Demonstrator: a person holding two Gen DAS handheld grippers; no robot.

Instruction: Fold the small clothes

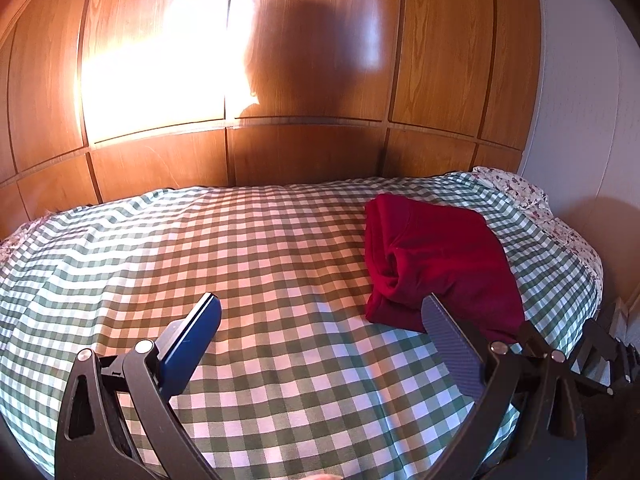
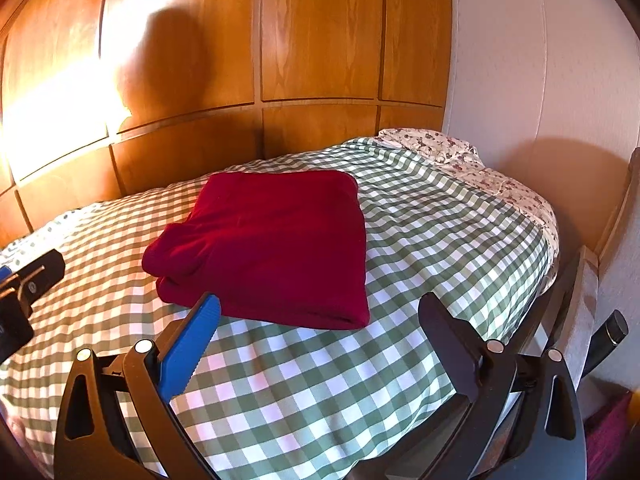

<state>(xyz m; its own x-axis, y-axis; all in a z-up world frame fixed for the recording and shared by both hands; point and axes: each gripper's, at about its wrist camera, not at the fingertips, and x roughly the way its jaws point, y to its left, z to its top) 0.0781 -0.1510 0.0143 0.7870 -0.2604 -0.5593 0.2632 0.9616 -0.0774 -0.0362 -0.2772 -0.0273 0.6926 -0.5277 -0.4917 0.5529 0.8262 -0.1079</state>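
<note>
A dark red garment lies folded into a rough square on the green-and-white checked bed cover. In the right wrist view the garment sits just beyond the fingertips. My left gripper is open and empty, held above the cover, with the garment at its right fingertip. My right gripper is open and empty, near the garment's front edge. Part of the left gripper shows at the left edge of the right wrist view.
A wooden panelled wall runs behind the bed. A white wall stands on the right. A floral sheet shows at the bed's far right corner. The bed's right edge drops off beside a narrow gap.
</note>
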